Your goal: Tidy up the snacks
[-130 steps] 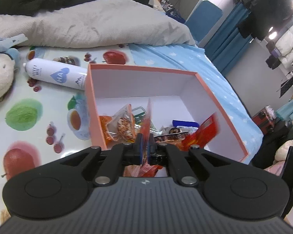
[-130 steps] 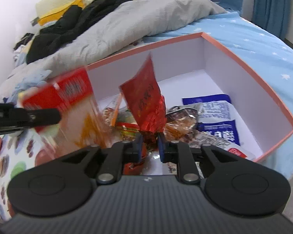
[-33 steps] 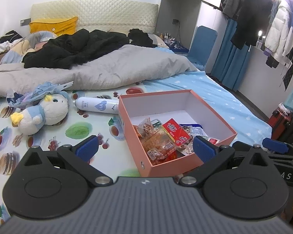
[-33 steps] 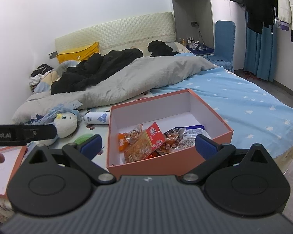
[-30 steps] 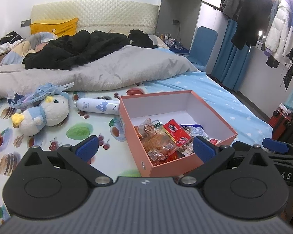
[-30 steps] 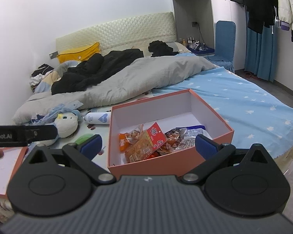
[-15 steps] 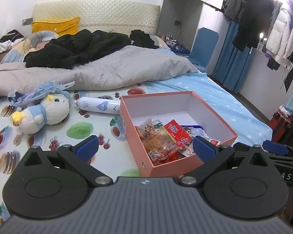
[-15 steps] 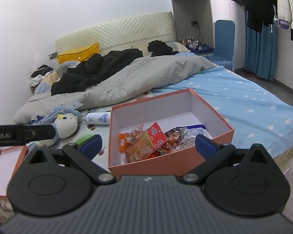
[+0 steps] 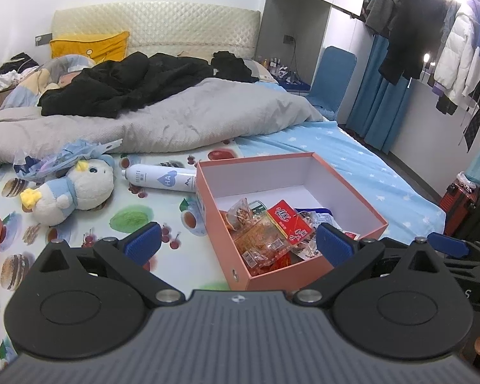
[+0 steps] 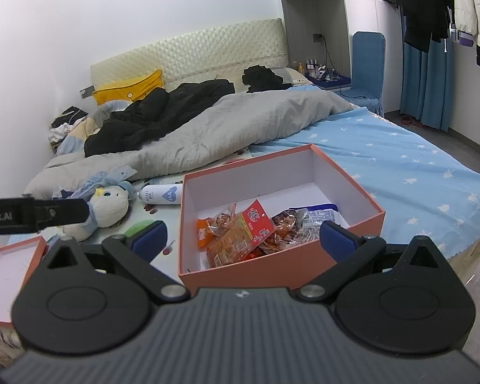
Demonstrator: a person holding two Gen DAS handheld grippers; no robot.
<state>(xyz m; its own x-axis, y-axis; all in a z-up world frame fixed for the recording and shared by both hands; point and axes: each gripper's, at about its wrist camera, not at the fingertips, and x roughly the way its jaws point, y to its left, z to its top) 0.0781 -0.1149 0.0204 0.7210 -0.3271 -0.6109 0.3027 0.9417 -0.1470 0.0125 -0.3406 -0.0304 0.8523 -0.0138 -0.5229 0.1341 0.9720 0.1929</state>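
An open salmon-pink box point(image 9: 352, 198) point(image 10: 278, 272) with white walls sits on the bed. Several snack packets point(image 9: 272, 233) point(image 10: 249, 227) lie heaped in its near half, red, orange and blue-white ones. My left gripper point(image 9: 238, 243) is pulled back from the box and stands wide open with nothing between its blue pads. My right gripper point(image 10: 241, 235) is likewise back from the box, open and empty. The other gripper's blue pad point(image 9: 448, 244) shows at the right of the left wrist view.
A plush duck point(image 9: 70, 192) point(image 10: 107, 204) and a white spray can point(image 9: 160, 177) point(image 10: 161, 193) lie left of the box on a fruit-print mat. A box lid point(image 10: 12, 265) lies at far left. A grey duvet point(image 9: 163, 124) and black clothes cover the bed's far side. A red suitcase point(image 9: 460, 198) stands on the floor.
Some four seconds ago both grippers were shut on red packets over the box. Now both are open and drawn well back, with the packets lying in the box. Over the last second almost nothing moved.
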